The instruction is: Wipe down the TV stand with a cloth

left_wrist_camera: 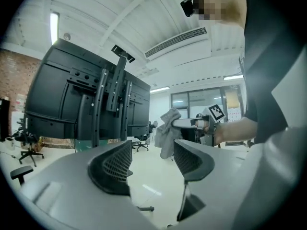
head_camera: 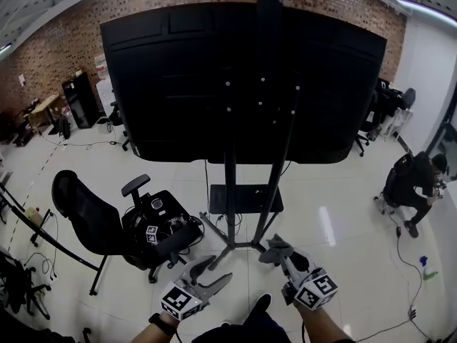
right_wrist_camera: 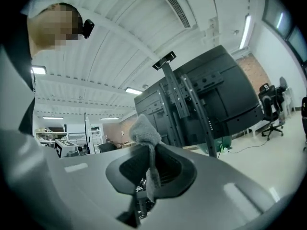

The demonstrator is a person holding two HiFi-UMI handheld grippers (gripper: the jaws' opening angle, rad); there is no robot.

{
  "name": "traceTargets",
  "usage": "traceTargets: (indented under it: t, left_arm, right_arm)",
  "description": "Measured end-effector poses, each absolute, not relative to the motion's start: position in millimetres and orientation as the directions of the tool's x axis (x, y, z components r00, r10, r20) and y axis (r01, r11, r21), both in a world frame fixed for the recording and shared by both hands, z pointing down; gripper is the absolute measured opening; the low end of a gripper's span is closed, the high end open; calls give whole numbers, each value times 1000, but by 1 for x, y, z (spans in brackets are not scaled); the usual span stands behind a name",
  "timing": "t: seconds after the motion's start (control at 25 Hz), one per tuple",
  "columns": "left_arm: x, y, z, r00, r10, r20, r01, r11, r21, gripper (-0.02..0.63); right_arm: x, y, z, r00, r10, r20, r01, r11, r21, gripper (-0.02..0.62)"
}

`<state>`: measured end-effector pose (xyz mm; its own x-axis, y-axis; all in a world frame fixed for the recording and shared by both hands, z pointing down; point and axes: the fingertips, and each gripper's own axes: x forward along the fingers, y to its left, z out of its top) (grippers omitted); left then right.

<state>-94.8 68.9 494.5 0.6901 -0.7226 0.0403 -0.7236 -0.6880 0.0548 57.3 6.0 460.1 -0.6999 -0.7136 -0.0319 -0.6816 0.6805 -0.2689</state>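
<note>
Evidently wiping has not begun: my right claw [right_wrist_camera: 152, 169] is clamped on the grey cloth [right_wrist_camera: 145, 134], in the air near the legs of the TV stand [head_camera: 230, 184]. My left claw [left_wrist_camera: 152, 159] gapes wide, empty. Next, I reckon, the cloth must press against a pole and rub.

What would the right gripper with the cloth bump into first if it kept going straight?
Probably the TV stand's upright pole: the right gripper, shut on the grey cloth, points at it with nothing between. Depth is hard to judge.
</note>
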Motion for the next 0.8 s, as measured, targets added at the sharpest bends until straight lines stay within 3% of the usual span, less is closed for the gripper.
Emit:
traceTargets:
  t: [0.36,0.8]
  left_arm:
    - [-104,141,476,721,-693,23,-693,-720,22,296]
    - [-74,169,451,744,-667,-47,-665,-745,47,298]
  right_arm:
    - [72,86,441,-647,-763,-16,-739,632,-233,25]
    - [77,122,427,-683,-729,-42,-708,675,-209,25]
